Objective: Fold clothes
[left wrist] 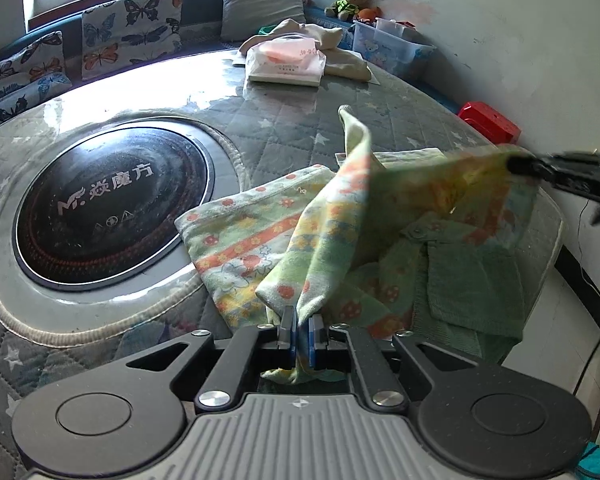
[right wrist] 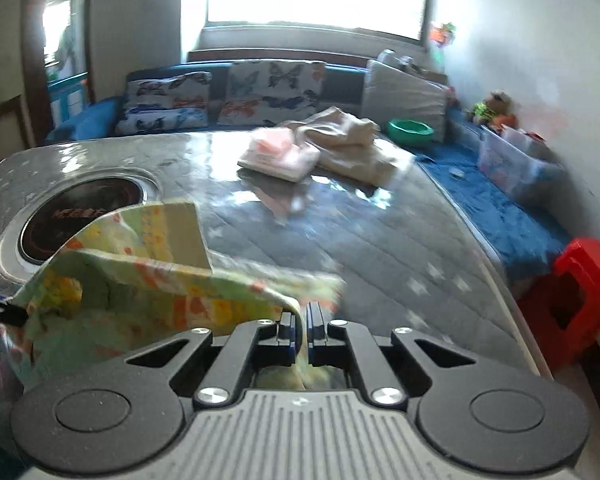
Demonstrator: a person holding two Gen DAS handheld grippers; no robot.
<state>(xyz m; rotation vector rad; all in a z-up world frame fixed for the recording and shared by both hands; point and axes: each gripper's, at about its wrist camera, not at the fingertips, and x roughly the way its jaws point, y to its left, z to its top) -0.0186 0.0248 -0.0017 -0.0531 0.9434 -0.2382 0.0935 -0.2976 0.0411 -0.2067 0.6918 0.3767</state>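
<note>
A green garment [left wrist: 260, 232] with orange and yellow flower stripes lies partly on the quilted table [left wrist: 284, 128], near its front right corner. My left gripper [left wrist: 300, 330] is shut on one edge of it, and cloth hangs through behind the pads. Off to the right, my right gripper [left wrist: 514, 164] pinches another corner, so the cloth is stretched and lifted between the two. In the right wrist view the right gripper [right wrist: 303, 320] is shut on the garment [right wrist: 160, 280], which runs left to the left gripper [right wrist: 4, 312]. This view is blurred.
A round black induction hob [left wrist: 112, 208] is set into the table to the left. A tissue pack [left wrist: 288, 62] and beige cloth [left wrist: 336, 46] lie at the far side. A red stool [right wrist: 576, 292], a clear storage box [right wrist: 512, 164] and butterfly cushions [right wrist: 268, 92] line the bench.
</note>
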